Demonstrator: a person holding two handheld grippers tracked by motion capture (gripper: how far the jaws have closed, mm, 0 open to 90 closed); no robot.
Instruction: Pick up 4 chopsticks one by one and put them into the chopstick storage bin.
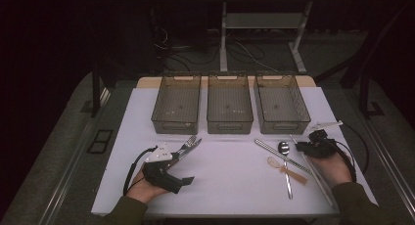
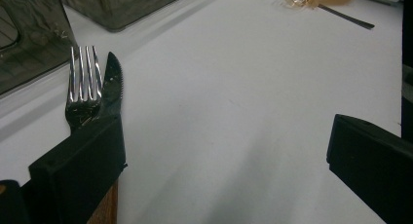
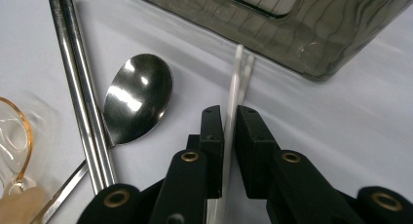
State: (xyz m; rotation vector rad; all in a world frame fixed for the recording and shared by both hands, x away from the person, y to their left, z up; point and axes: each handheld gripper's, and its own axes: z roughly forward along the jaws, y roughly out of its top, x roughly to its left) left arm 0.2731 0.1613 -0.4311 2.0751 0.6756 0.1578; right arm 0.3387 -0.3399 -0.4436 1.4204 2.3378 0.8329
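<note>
Right gripper (image 3: 229,119): its fingers (image 3: 213,136) are closed to a narrow slot on a pair of white chopsticks (image 3: 237,83), whose tips run ahead toward the wall of the nearest bin (image 3: 311,44); whether the pads already pinch both sticks is hard to judge. The step in hand appears to be the grasp of one utensil for sorting. The next move calls for a firm pinch, a lift clear of the worktop (image 1: 230,181), then a carry to a bin.

Left gripper (image 2: 224,151): fingers (image 2: 78,170) wide apart, holding nothing; a fork (image 2: 84,87) and a knife (image 2: 113,85) lie against the outer side of one finger.

Beside the right fingers lie one metal spoon (image 3: 136,97), one pair of metal chopsticks (image 3: 80,97) and one clear plastic spoon (image 1: 279,165). Beyond stand three bins, seemingly empty.
</note>
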